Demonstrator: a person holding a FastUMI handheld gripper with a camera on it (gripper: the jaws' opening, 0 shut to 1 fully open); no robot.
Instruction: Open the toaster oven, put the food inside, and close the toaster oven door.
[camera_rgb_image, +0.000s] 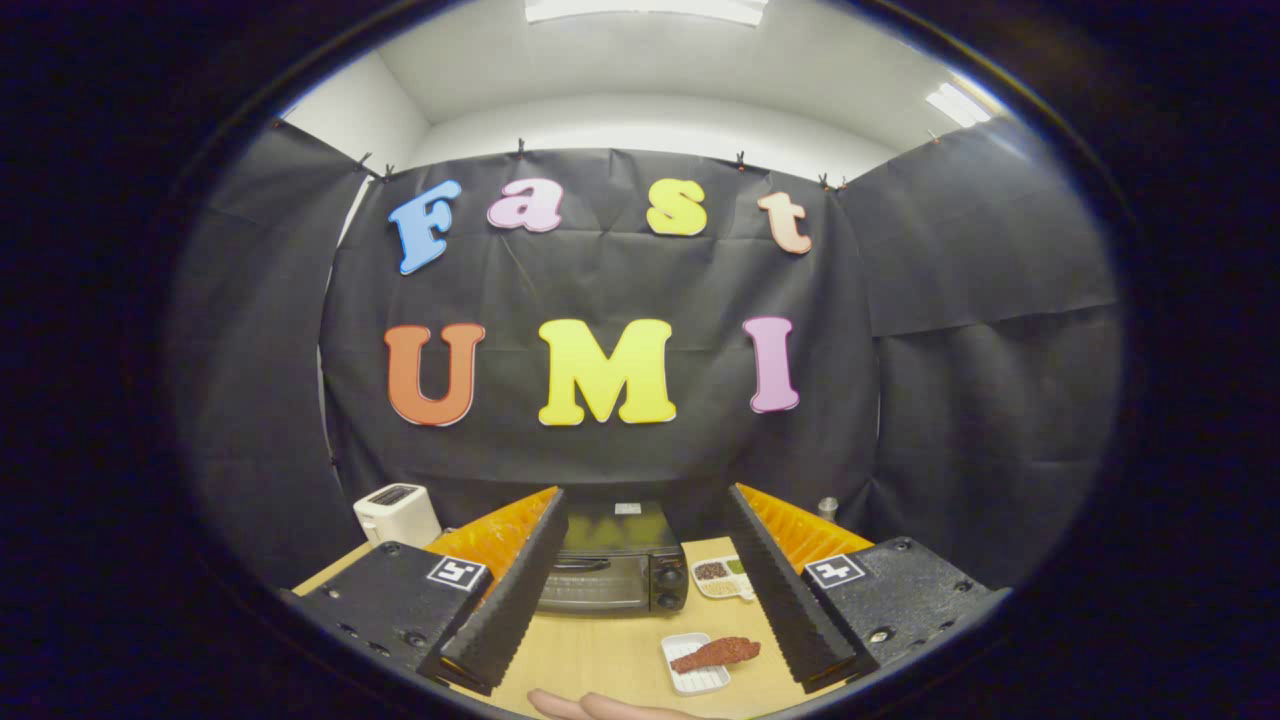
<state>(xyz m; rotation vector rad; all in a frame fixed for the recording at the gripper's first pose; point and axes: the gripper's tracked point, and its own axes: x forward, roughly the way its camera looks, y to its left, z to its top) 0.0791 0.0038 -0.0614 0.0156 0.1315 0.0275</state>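
The toaster oven (612, 560) sits beyond the fingers, its door closed. The door looks stiff and hinged, so the thin bar handle (580, 566) near the top is probably the place to pull. The food (716, 653), a reddish piece on a little white tray (690, 680), lies between the fingertips, nearer the right one; it looks light and maybe soft. The gripper (640, 665) is wide open, holding nothing. A white toaster (396, 513) stands off to the left.

Demo booth, black cloth walls (990, 400), tabletop (610, 650)

Black toaster oven (610, 558), door shut, stands behind reddish food (716, 654) (lying on a white tray (697, 679)).
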